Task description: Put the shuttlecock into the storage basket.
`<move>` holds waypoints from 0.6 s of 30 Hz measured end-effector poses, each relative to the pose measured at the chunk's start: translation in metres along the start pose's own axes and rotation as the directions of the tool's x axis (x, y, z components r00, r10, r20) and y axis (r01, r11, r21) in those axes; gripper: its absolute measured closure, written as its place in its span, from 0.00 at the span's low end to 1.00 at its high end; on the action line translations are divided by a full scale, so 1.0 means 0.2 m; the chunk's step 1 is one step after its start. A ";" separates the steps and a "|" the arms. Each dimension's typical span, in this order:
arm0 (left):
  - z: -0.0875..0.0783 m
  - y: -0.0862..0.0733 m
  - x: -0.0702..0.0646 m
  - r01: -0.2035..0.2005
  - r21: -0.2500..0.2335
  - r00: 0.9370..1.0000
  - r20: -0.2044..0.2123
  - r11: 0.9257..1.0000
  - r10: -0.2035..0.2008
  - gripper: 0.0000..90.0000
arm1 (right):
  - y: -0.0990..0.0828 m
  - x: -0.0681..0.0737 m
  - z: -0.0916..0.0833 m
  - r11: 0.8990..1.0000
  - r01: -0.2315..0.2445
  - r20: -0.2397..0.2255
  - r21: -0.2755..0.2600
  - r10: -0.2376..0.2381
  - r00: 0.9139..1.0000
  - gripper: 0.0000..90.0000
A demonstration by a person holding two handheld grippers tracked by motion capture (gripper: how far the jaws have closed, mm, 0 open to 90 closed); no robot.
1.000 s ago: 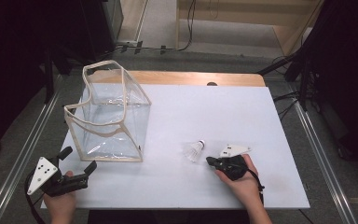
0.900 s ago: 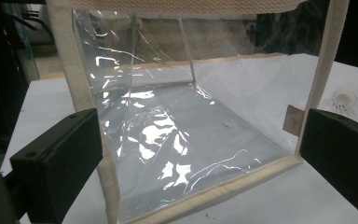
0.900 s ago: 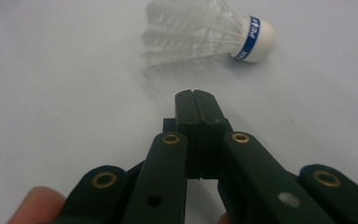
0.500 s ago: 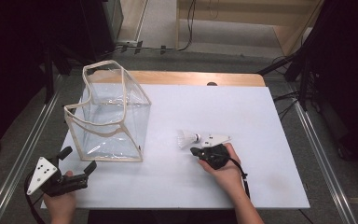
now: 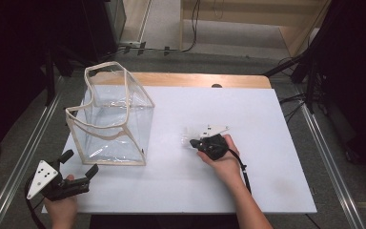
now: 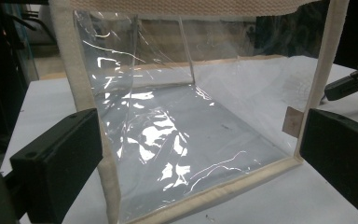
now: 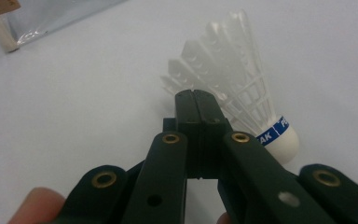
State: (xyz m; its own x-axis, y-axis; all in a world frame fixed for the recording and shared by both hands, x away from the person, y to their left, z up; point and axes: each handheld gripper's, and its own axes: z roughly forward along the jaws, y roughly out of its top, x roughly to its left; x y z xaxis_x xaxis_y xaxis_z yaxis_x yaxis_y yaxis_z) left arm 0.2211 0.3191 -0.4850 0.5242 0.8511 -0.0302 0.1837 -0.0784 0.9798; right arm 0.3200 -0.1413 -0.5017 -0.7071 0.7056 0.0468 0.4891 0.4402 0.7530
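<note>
Two grippers are at work over the white table [image 5: 257, 114], and little of the job looks done yet. At the near left corner, the left gripper [image 5: 82, 161] sits low with its jaws spread wide and nothing between them. They point at the near face of the clear bag [image 5: 106, 134] without touching it. That bag, soft plastic edged in cream tape, stands upright on the left half of the table with its mouth open at the top. I can see straight through it, and nothing is inside.

Right of the bag, well apart from it and about mid-table, a white shuttlecock [image 7: 242, 93] lies on its side on the cloth. Its cork points to the near right in the right gripper view. The right gripper [image 5: 193, 142] is just on its near right, jaws clamped tight together with the tips up against the feather skirt. Whether they have nipped a feather or only rest beside it, I cannot tell.

By my reckoning the shuttlecock is meant for the bag. A sure hold, the carry leftward over the rim and the drop all remain, and the left gripper may need to steady the bag.
</note>
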 end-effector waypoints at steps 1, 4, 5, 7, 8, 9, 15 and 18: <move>0.00 0.00 0.00 0.000 0.001 1.000 0.000 1.000 0.000 0.00 | 0.00 -0.02 0.01 1.000 -0.002 0.004 -0.003 0.002 1.000 0.97; 0.00 0.00 0.00 -0.001 0.001 1.000 -0.001 1.000 0.001 0.00 | 0.01 -0.03 0.02 1.000 -0.005 0.015 -0.002 0.005 1.000 0.97; 0.00 0.00 0.00 -0.001 0.001 1.000 -0.001 1.000 0.001 0.00 | 0.01 -0.03 0.02 1.000 -0.005 0.015 -0.002 0.005 1.000 0.97; 0.00 0.00 0.00 0.000 0.001 1.000 0.001 1.000 0.000 0.00 | 0.03 -0.05 0.01 1.000 0.004 0.023 -0.009 -0.004 1.000 0.97; 0.00 0.00 0.00 0.000 0.001 1.000 0.001 1.000 0.000 0.00 | 0.03 -0.05 0.01 1.000 0.004 0.023 -0.009 -0.004 1.000 0.97; 0.00 0.00 0.00 0.000 0.000 1.000 0.001 1.000 0.000 0.00 | 0.03 -0.06 0.00 1.000 -0.001 0.026 -0.009 0.001 1.000 0.97; 0.00 0.00 0.00 0.000 0.000 1.000 0.002 1.000 0.000 0.00 | 0.07 -0.09 -0.08 0.998 0.015 0.000 -0.053 -0.015 1.000 0.87; 0.00 0.00 0.00 0.001 -0.001 1.000 0.002 1.000 -0.001 0.00 | 0.08 -0.12 -0.12 0.998 0.020 -0.003 -0.064 -0.020 1.000 0.84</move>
State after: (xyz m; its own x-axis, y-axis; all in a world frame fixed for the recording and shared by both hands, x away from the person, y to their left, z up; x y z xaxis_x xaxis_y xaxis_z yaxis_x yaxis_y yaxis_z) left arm 0.2212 0.3199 -0.4849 0.5260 0.8499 -0.0318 0.1834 -0.0769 0.9800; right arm 0.3327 -0.1653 -0.4747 -0.7181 0.6951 0.0334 0.4411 0.4175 0.7945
